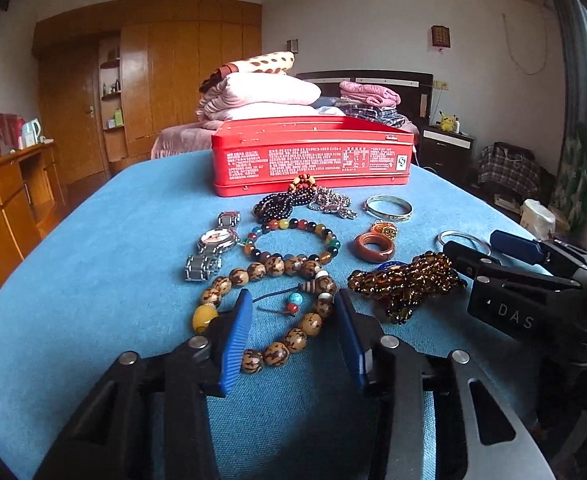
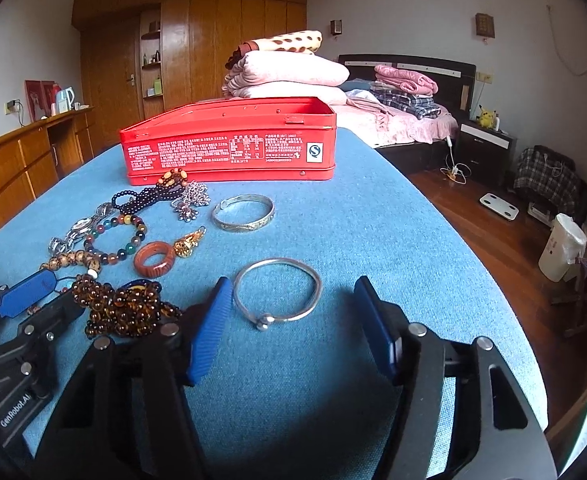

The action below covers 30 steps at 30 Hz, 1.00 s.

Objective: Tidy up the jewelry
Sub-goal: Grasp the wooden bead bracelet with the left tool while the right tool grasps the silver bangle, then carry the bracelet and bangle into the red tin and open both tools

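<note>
The wooden bead bracelet (image 1: 277, 312) lies on the blue worktop (image 1: 93, 280), well in front of the red tin (image 1: 311, 156), its near arc between the left gripper (image 1: 289, 330) fingers, which stand apart without pressing it. Its beads are mottled brown (one amber). The right gripper (image 2: 289, 328) is released around the thin silver bangle (image 2: 277, 294), nearer the tin's right end.

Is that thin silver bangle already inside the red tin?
No, the silver bangle lies on the blue cloth between the right gripper's open fingers, well in front of the red tin.
</note>
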### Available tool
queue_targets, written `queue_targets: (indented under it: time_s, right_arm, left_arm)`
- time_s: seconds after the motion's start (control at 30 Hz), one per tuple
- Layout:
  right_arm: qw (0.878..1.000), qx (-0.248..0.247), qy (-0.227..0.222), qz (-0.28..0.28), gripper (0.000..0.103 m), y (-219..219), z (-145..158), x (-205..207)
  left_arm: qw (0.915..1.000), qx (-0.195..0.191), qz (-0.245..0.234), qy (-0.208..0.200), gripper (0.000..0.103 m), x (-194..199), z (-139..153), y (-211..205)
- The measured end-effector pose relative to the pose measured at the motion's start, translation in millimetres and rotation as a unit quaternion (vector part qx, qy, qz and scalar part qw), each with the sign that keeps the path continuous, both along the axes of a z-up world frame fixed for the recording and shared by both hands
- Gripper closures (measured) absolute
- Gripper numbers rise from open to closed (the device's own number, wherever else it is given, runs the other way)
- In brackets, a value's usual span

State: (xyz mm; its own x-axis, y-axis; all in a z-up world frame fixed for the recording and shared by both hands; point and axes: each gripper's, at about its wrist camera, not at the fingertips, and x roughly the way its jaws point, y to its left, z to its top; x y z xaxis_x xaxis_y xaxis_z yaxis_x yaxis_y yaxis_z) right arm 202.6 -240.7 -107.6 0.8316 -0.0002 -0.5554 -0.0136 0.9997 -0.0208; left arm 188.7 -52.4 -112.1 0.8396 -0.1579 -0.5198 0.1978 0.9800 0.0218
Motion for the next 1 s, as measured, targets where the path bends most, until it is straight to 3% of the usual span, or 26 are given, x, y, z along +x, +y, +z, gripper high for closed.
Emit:
queue_targets:
  time_s: [0.23,0.3,0.33,0.43,0.47,0.57,0.8,1.0]
  right_arm:
    - [1.000,-0.004,-0.005,-0.003,0.043,2,-2,-1]
    - [1.000,-0.006,-0.008,0.001,0.053,3,-3,-2]
    - [1.000,-0.008,-0.009,0.003,0.058,4,-3,-4]
    - [1.000,-0.019,-0.010,0.003,0.060,7,-3,-6]
    - [1.000,-0.016,-0.008,0.004,0.060,6,-3,-7]
    - [1.000,0.007,-0.004,0.008,0.060,0,1,-8]
    - [1.000,0.022,-0.019,0.000,0.060,-13,18,-15]
    - [0.999,0.021,-0.040,0.009,0.060,-11,37,-15]
  left_arm:
    - [0.9999,0.001,0.011,-0.011,0.060,-3,-2,0]
    - [0.9996,0.010,0.016,-0.020,0.061,-6,-3,-3]
    - [0.9995,0.012,0.019,-0.023,0.065,-7,-3,-4]
    - [0.9991,-0.002,0.035,-0.024,0.088,-7,-2,5]
    - [0.9990,-0.013,0.035,-0.023,0.092,-5,-1,10]
    - [0.9981,-0.057,0.022,-0.010,0.092,-3,2,23]
    - [0.9953,-0.088,0.031,-0.025,0.092,-10,14,35]
    - [0.9911,-0.119,0.027,-0.053,0.092,-16,44,43]
